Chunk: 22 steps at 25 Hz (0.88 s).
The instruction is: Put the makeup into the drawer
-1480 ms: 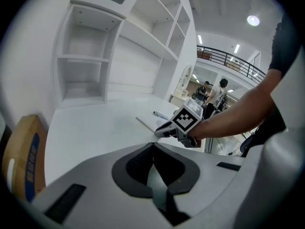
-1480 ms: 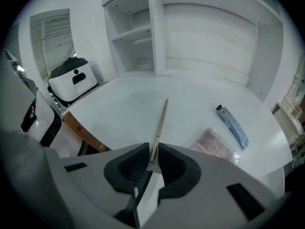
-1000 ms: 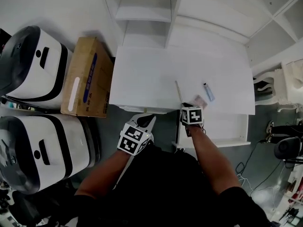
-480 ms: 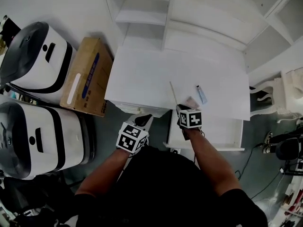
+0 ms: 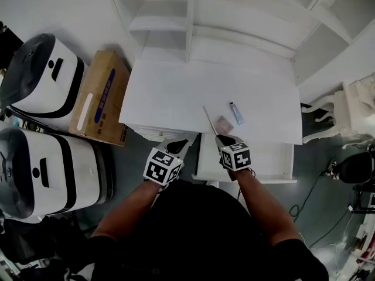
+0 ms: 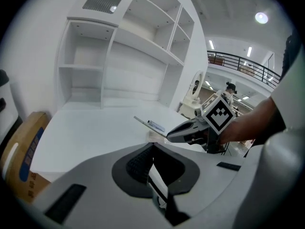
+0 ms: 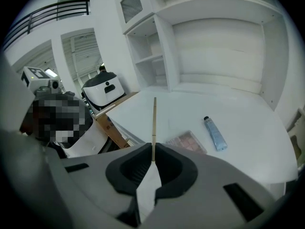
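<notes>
While the right claw [image 5: 221,139] is closed on the near end of a thin pencil [image 5: 208,119], the left claw [image 5: 179,145] hangs at its 9 o'clock, in front of the worktop's [image 5: 176,86] edge, jaws together with nothing between them. In the right gripper view the pencil [image 7: 154,123] rises straight out of the claw [image 7: 153,149] toward 12 o'clock, pinched between the pads. In the head view it slants toward 11 o'clock over the front of the worktop. Whether its far tip touches the surface cannot be told. A palette [image 5: 223,124] lies flat on the worktop just at the pencil's 3 o'clock. A pale blue tube [image 5: 236,113] lies at the palette's 1 o'clock, close but apart from it. The drawer [image 5: 246,179] stands pulled open below the worktop's front edge, at the palette's 6 o'clock, and the right claw is over its left end. The left gripper view shows its own claw [image 6: 152,147] shut, with the other claw beyond it at 2 o'clock holding the pencil [image 6: 148,126] above the white surface. A cardboard box [image 5: 99,101] leans at the worktop's 9 o'clock, and white shelves [image 5: 170,22] stand at its 12 o'clock.
</notes>
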Each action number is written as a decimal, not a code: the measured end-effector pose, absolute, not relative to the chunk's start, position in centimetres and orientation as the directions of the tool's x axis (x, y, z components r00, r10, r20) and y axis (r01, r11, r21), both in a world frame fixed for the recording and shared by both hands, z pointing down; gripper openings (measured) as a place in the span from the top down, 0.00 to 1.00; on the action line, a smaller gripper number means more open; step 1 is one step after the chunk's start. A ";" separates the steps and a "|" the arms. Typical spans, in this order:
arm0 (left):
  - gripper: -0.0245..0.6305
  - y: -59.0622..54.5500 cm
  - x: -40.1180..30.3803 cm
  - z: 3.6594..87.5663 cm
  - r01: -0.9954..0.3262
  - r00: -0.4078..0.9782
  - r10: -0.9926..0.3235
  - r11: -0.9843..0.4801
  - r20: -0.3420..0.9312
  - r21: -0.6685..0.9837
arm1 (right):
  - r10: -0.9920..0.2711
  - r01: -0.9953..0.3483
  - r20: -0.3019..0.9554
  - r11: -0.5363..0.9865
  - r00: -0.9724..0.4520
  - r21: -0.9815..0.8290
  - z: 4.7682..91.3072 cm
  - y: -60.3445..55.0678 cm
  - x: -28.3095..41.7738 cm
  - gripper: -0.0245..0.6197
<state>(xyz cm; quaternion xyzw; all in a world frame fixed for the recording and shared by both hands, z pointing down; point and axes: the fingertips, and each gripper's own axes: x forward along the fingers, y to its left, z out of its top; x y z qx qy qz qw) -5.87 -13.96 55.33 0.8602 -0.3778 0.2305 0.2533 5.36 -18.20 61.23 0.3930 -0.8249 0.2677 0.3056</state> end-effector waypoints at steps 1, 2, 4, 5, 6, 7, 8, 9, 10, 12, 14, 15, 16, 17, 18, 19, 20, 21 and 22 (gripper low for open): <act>0.95 -14.0 -5.3 55.5 -0.764 0.608 -0.527 -0.592 0.594 0.257 | -0.483 -0.806 0.714 0.558 -0.507 -0.195 61.1 -17.9 5.8 0.89; 0.95 -14.0 -4.8 55.7 -0.761 0.608 -0.521 -0.598 0.600 0.252 | -0.481 -0.800 0.713 0.570 -0.510 -0.188 61.0 -17.5 6.3 0.89; 0.95 -14.0 -3.9 56.0 -0.754 0.608 -0.508 -0.610 0.610 0.244 | -0.472 -0.783 0.715 0.599 -0.515 -0.168 61.0 -16.8 7.2 0.89; 0.95 -14.1 -3.5 56.2 -0.752 0.609 -0.503 -0.613 0.613 0.243 | -0.467 -0.773 0.718 0.615 -0.516 -0.155 61.2 -16.4 7.7 0.89; 0.95 -14.2 -3.1 56.3 -0.751 0.610 -0.501 -0.614 0.615 0.244 | -0.460 -0.763 0.724 0.631 -0.515 -0.142 61.4 -16.0 8.3 0.89; 0.95 -14.2 -2.8 56.4 -0.750 0.610 -0.498 -0.613 0.616 0.247 | -0.450 -0.753 0.731 0.645 -0.512 -0.130 61.7 -15.5 8.9 0.89; 0.95 -14.3 -2.5 56.5 -0.751 0.610 -0.496 -0.611 0.618 0.250 | -0.439 -0.743 0.742 0.659 -0.507 -0.117 62.1 -15.0 9.6 0.89; 0.95 -14.3 -2.2 56.6 -0.752 0.609 -0.494 -0.609 0.620 0.253 | -0.426 -0.732 0.755 0.674 -0.499 -0.104 62.7 -14.5 10.3 0.89; 0.95 -14.4 -2.0 56.7 -0.753 0.608 -0.492 -0.607 0.623 0.255 | -0.412 -0.720 0.768 0.688 -0.490 -0.089 63.2 -14.0 11.0 0.89; 0.95 -14.5 -1.7 56.9 -0.756 0.604 -0.490 -0.603 0.629 0.256 | -0.385 -0.691 0.795 0.720 -0.469 -0.059 64.5 -13.1 12.4 0.89; 0.95 -14.5 -1.4 57.1 -0.759 0.599 -0.488 -0.598 0.635 0.256 | -0.354 -0.654 0.820 0.756 -0.450 -0.032 65.8 -12.3 13.5 0.89; 0.95 -14.4 -1.3 57.2 -0.761 0.596 -0.487 -0.597 0.639 0.255 | -0.339 -0.633 0.831 0.774 -0.441 -0.020 66.5 -11.9 13.9 0.89; 0.95 -14.4 -1.2 57.3 -0.762 0.594 -0.485 -0.596 0.642 0.254 | -0.323 -0.613 0.842 0.790 -0.432 -0.010 67.1 -11.6 14.3 0.89; 0.95 -14.4 -1.1 57.4 -0.763 0.592 -0.484 -0.595 0.644 0.253 | -0.309 -0.594 0.853 0.804 -0.422 -0.003 67.8 -11.4 14.6 0.89; 0.95 -14.5 -1.0 57.4 -0.763 0.591 -0.484 -0.594 0.646 0.253 | -0.295 -0.577 0.862 0.816 -0.412 0.004 68.5 -11.3 14.8 0.89; 0.95 -14.5 -0.8 57.4 -0.764 0.589 -0.484 -0.593 0.647 0.253 | -0.283 -0.562 0.871 0.827 -0.402 0.009 69.3 -11.2 15.0 0.89; 0.95 -14.6 -0.6 57.3 -0.765 0.588 -0.485 -0.592 0.647 0.252 | -0.271 -0.551 0.879 0.835 -0.392 0.012 70.0 -11.2 15.1 0.89; 0.95 -14.6 -0.5 57.3 -0.766 0.587 -0.485 -0.591 0.648 0.252 | -0.261 -0.544 0.886 0.839 -0.382 0.013 70.8 -11.2 15.2 0.89; 0.95 -14.7 -0.3 57.2 -0.767 0.586 -0.486 -0.591 0.649 0.250 | -0.253 -0.541 0.893 0.841 -0.372 0.012 71.6 -11.3 15.3 0.89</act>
